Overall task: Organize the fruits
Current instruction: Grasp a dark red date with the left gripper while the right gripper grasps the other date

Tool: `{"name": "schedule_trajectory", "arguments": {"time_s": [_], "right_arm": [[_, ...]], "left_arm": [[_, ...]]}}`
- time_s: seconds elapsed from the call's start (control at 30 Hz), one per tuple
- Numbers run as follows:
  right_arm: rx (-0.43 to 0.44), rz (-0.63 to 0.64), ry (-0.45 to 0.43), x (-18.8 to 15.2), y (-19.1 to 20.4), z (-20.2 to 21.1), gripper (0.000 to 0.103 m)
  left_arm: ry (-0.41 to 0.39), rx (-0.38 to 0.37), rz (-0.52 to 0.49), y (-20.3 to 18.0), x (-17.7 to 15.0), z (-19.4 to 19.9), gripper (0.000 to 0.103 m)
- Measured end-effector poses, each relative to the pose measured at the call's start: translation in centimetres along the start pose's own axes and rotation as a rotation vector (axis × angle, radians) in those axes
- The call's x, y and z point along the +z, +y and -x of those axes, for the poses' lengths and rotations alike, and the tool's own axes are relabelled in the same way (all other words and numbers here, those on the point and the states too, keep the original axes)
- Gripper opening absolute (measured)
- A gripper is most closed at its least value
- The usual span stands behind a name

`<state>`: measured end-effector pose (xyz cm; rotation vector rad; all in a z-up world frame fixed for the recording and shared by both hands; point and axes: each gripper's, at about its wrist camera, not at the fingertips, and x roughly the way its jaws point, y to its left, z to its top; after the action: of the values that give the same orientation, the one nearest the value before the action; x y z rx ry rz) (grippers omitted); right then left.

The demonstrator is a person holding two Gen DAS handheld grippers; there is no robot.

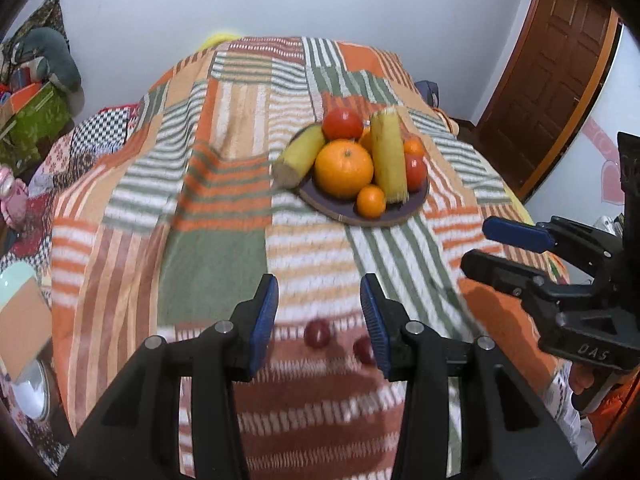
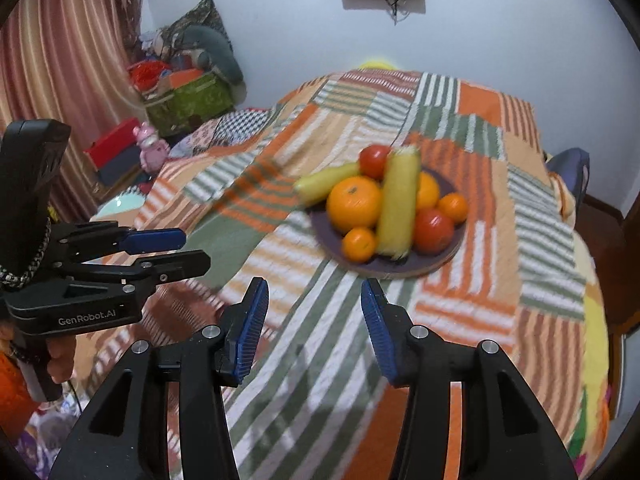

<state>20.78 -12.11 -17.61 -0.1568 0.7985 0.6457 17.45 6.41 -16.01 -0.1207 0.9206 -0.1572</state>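
A dark round plate on the striped bedspread holds a big orange, small oranges, two tomatoes and two yellow corn cobs. Two small dark red fruits lie loose on the cloth between my left gripper's fingers, one partly hidden by the right finger. My left gripper is open and empty above them. My right gripper is open and empty, nearer than the plate. It also shows at the right of the left wrist view.
The bedspread covers a bed against a white wall. A wooden door stands at the right. Boxes, cushions and a pink toy crowd the left side. A pale bowl sits by the bed's left edge.
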Motion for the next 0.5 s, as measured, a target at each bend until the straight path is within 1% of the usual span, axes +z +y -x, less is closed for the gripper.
{"name": "schedule_trajectory", "arguments": {"time_s": [0.1, 0.33, 0.43, 0.5], "right_arm": [[-0.002, 0.005, 0.044, -1.3, 1.3, -1.0, 0.045], [0.032, -0.029, 0.138, -3.7, 3.5, -4.1, 0.045], [0.052, -0.043, 0.172, -4.1, 4.4, -5.4, 0.045], [0.055, -0.041, 0.191, -4.2, 4.9, -6.0, 0.045]], "left_arm": [[0.024, -0.008, 0.018, 0.7, -1.6, 0.1, 0.043], [0.063, -0.011, 0.034, 1.9, -4.4, -0.2, 0.043], [0.054, 0.009, 0.019, 2.0, -5.3, -0.4, 0.043], [0.054, 0.004, 0.019, 2.1, -5.7, -0.6, 0.043]]}}
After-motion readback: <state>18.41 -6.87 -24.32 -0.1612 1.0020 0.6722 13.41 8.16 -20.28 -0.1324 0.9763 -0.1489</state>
